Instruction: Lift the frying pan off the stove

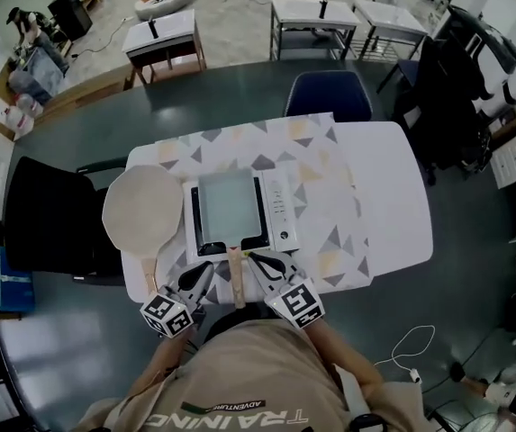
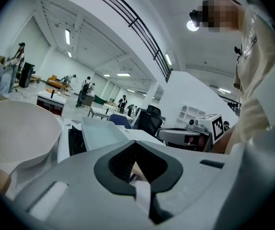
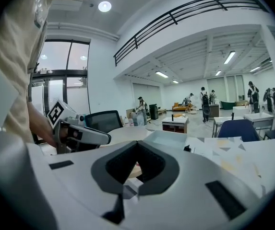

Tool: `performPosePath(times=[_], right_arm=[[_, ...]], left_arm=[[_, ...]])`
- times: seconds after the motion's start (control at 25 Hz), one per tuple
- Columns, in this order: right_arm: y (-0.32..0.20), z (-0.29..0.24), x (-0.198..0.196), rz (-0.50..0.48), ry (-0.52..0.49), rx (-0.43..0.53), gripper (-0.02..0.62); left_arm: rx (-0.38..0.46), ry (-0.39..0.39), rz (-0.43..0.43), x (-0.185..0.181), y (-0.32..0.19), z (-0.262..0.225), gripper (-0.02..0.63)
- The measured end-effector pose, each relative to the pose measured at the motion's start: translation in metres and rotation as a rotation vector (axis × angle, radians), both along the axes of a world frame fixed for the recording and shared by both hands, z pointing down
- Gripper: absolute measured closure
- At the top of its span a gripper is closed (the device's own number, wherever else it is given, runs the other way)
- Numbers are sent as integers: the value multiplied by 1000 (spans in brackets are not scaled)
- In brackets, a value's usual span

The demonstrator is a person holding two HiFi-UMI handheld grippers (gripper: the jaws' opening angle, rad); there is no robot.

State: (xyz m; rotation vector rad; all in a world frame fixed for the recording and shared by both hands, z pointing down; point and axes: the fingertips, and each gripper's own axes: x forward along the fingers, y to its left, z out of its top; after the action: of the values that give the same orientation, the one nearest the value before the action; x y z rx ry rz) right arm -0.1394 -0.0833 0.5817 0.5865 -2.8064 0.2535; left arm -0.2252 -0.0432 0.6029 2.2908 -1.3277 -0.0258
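Pale-grey square frying pan with a wooden handle sits on the white stove, centre frame. The left gripper and right gripper flank the handle, both pairs of jaws together, holding nothing.

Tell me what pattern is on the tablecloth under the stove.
White with scattered grey and pale yellow triangles. The tablecloth shows best in the head view.

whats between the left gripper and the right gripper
The frying pan's wooden handle runs between the left gripper and the right gripper, pointing toward the person. The head view shows this.
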Motion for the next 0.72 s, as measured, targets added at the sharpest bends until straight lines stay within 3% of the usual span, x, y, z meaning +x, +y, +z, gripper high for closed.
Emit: performPosePath(times=[0.28,0.4,0.48,0.6,0.72], right_arm=[[6,5,3,76,19,-19,601],[6,1,1,84,15,-1,601],[5,-3,3,95,10,12,601],[5,-9,12,120,8,26,601],[4,-8,23,143,12,34,601]], left_arm=[[-125,160,100,7,0,29,601],[-189,250,116,9,1,42,526],[-259,357,129,14,2,50,495],[-382,578,98,19,1,55,472],[-487,689,56,19,0,59,453]])
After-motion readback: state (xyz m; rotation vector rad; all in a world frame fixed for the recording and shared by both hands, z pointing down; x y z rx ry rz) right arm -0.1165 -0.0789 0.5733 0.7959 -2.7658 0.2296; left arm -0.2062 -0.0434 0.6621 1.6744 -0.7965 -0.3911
